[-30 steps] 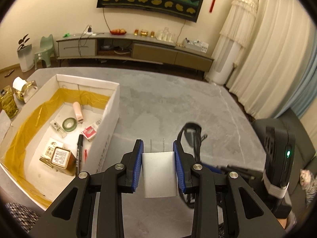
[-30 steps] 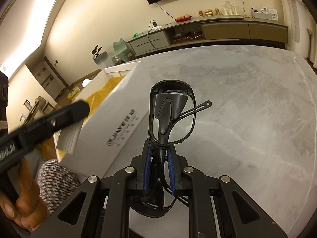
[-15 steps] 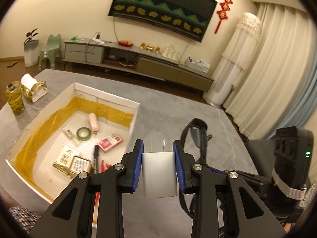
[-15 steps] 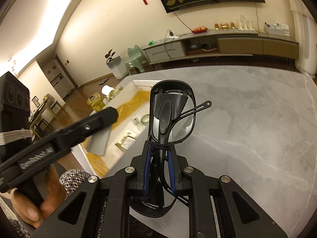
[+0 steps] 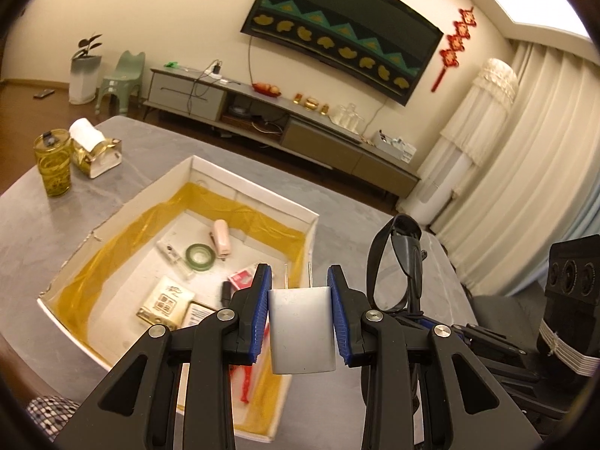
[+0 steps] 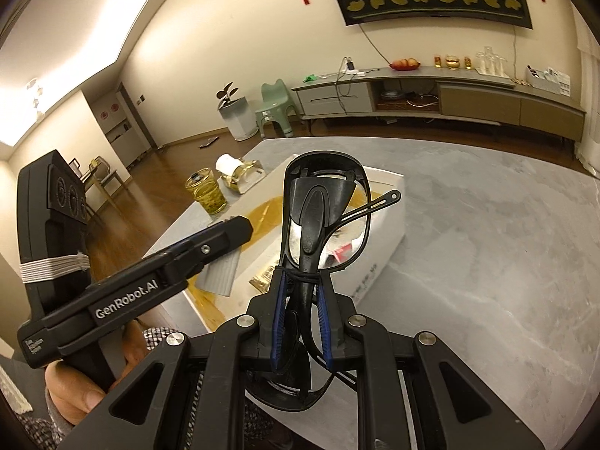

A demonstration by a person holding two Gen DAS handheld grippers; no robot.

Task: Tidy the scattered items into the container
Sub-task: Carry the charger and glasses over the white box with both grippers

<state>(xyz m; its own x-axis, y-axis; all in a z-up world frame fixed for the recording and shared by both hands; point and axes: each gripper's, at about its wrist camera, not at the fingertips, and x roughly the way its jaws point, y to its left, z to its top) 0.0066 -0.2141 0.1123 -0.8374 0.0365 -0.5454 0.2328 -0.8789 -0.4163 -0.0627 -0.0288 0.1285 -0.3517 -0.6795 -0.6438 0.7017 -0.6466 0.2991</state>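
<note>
My left gripper (image 5: 300,292) is shut on a white plug charger (image 5: 302,328), held in the air above the near right corner of the white cardboard box (image 5: 247,197). The box has yellow tape inside and holds a green tape roll (image 5: 200,257), a pink stapler (image 5: 220,238), a red card pack (image 5: 243,280), a yellow packet (image 5: 165,302) and a black pen. My right gripper (image 6: 302,302) is shut on folded black glasses (image 6: 322,206), held above the table just right of the box (image 6: 390,202). The left gripper (image 6: 210,247) with the charger (image 6: 219,275) shows over the box.
A grey marble table (image 5: 45,217) carries the box. A green patterned glass (image 5: 52,163) and a tissue roll holder (image 5: 95,148) stand at its far left corner. A TV cabinet (image 5: 285,127) and curtains lie beyond the table.
Both grippers rose and moved left toward the box with their loads. The left gripper with the charger went from beside the box to above its near right corner.
</note>
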